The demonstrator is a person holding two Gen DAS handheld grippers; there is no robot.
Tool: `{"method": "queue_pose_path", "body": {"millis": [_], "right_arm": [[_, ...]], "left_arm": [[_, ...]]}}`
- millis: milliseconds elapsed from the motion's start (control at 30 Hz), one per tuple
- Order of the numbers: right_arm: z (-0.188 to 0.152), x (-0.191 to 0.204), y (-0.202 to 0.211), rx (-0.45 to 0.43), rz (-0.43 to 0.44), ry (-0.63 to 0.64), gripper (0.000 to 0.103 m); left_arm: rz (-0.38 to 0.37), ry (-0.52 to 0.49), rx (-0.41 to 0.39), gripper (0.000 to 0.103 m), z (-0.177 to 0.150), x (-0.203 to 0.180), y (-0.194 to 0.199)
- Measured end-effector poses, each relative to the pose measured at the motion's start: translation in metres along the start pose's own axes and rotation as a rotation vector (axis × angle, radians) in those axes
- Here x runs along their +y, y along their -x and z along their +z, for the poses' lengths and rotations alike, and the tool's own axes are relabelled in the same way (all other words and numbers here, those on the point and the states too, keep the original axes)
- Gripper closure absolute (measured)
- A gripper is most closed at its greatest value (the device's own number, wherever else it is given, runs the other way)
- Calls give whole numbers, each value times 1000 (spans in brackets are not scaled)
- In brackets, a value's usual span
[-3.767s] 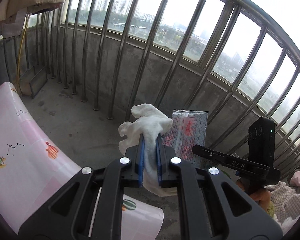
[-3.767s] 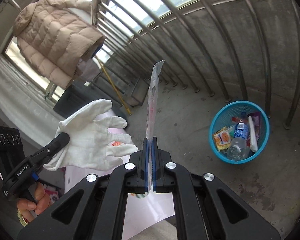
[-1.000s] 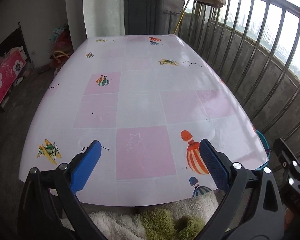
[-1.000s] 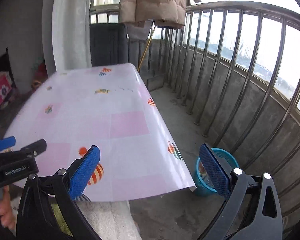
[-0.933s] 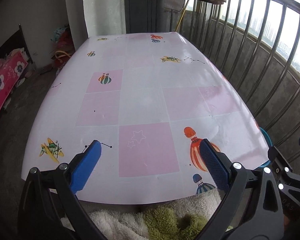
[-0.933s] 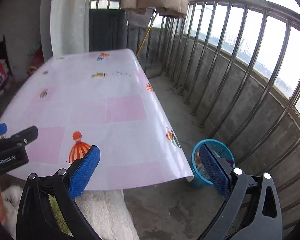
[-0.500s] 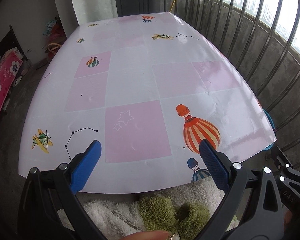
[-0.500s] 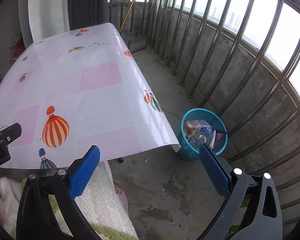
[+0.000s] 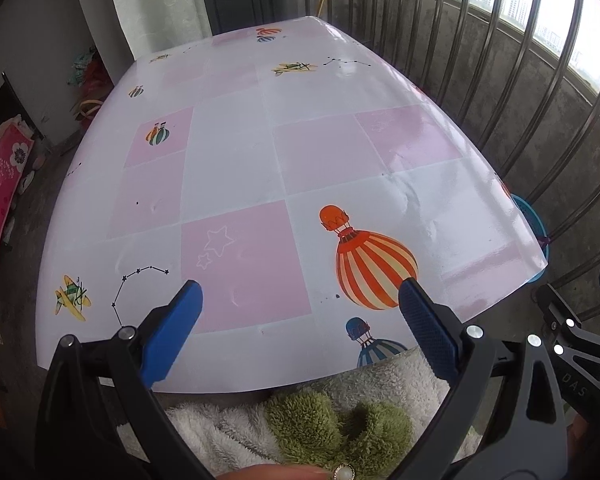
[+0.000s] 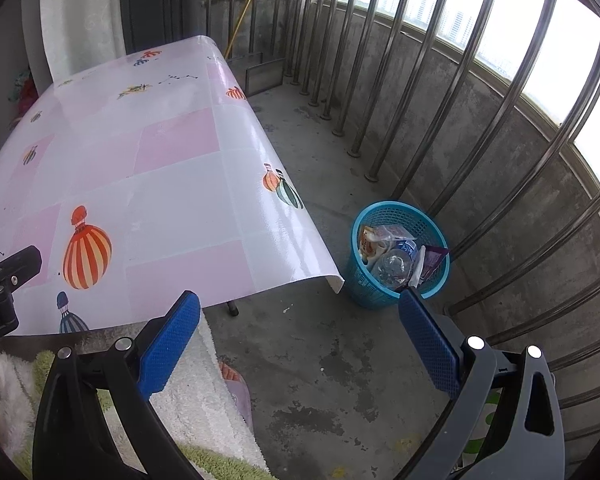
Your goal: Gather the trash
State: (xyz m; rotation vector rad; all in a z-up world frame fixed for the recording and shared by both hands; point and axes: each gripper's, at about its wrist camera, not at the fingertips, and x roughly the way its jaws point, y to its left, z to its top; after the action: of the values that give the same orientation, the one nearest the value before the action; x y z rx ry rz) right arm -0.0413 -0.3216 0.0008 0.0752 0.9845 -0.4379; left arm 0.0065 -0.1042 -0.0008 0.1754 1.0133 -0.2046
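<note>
A blue mesh trash basket (image 10: 364,284) stands on the concrete floor by the table's near right corner, holding a plastic bottle (image 10: 392,262) and several wrappers. Only its rim (image 9: 530,216) peeks past the table edge in the left wrist view. My left gripper (image 9: 298,312) hangs open over the near edge of the table (image 9: 236,152), with nothing between its blue pads. My right gripper (image 10: 300,320) is open too, over the floor between table and basket, and it holds nothing. No trash shows on the tabletop.
The table wears a pink and white cloth with balloon prints (image 9: 374,268). A metal railing (image 10: 480,128) on a concrete wall runs along the right. A person's fluffy white and green garment (image 9: 332,432) fills the bottom edge. A slippered foot (image 10: 236,384) rests on the floor.
Both grippers earlier held trash, a white glove left and a wrapper right; now both are open and empty. Over the last second both views tilted downward and closer to the table and basket.
</note>
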Motion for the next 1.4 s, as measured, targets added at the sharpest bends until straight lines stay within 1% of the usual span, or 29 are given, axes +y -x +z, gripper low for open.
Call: {"method": "queue_pose_path", "body": {"millis": [233, 700, 1400], "right_arm": [[0, -2, 0, 0, -2, 1, 6], [-1, -3, 2, -13, -6, -4, 6], [3, -7, 4, -22, -11, -18, 6]], "left_arm": [[2, -10, 5, 9, 0, -3, 1], [-4, -25, -21, 9, 0, -6, 7], [-14, -23, -18, 9, 0, -6, 7]]}}
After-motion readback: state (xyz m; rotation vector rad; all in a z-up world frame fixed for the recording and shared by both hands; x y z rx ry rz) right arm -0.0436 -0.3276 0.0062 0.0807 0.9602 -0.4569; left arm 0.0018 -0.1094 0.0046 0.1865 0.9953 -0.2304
